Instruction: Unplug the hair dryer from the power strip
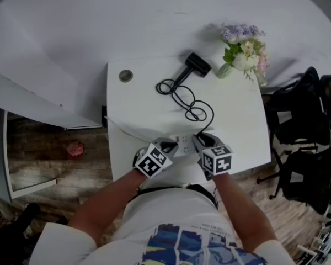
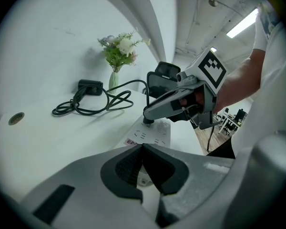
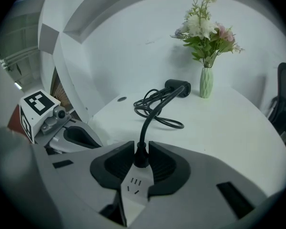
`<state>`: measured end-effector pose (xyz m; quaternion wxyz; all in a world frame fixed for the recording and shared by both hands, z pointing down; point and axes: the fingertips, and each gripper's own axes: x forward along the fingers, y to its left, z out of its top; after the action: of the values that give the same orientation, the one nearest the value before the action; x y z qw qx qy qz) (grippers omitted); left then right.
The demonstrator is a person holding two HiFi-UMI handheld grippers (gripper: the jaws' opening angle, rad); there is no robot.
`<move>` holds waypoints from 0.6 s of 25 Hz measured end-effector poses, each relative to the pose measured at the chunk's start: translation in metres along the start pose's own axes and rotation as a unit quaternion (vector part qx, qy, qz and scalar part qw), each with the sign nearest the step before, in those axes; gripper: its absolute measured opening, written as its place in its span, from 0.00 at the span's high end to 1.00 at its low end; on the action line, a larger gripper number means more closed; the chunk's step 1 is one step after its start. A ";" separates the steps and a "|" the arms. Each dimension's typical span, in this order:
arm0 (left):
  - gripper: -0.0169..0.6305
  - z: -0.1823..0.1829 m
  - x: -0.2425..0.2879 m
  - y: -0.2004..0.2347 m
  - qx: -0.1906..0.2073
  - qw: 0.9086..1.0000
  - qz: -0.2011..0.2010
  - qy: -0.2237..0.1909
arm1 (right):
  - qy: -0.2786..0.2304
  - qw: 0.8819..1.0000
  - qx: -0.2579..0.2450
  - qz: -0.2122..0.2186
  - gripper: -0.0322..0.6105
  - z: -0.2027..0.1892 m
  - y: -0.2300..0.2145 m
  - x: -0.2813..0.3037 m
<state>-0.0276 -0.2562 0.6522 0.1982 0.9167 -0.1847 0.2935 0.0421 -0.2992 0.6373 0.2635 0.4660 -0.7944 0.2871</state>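
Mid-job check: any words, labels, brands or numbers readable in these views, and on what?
No text is legible.
Power strip: red label by the sockets, print too small to read.
Left cube and right cube: black-and-white square markers, no letters.
Shirt: blue print, no words legible.

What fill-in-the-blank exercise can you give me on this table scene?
1. The right gripper has its jaws on either side of the black ____ seated in the power strip.
2. The power strip's casing is ____.
3. The hair dryer lies near a vase of ____.
Missing words: plug; white; flowers.
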 end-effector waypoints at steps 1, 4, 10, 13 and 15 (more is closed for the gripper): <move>0.96 0.000 0.000 0.000 0.001 1.000 0.000 0.000 | -0.001 1.000 0.002 -0.001 0.81 0.000 -0.001 0.000; 0.96 0.001 0.000 0.000 0.005 1.000 0.001 -0.001 | -0.005 1.000 0.003 -0.002 0.82 0.001 -0.001 -0.001; 0.96 0.000 0.000 0.000 0.012 1.000 0.000 0.001 | -0.007 1.000 0.003 -0.007 0.84 0.003 0.000 -0.002; 0.97 0.000 0.001 -0.001 0.016 1.000 -0.002 0.004 | -0.008 1.000 -0.003 -0.013 0.86 0.004 0.000 -0.004; 0.97 0.000 0.001 -0.001 0.014 1.000 -0.002 0.005 | -0.011 1.000 -0.006 -0.016 0.86 0.004 0.001 -0.006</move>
<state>-0.0269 -0.2554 0.6526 0.1865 0.9185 -0.1776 0.3000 0.0427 -0.2982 0.6301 0.2623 0.4802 -0.7912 0.2732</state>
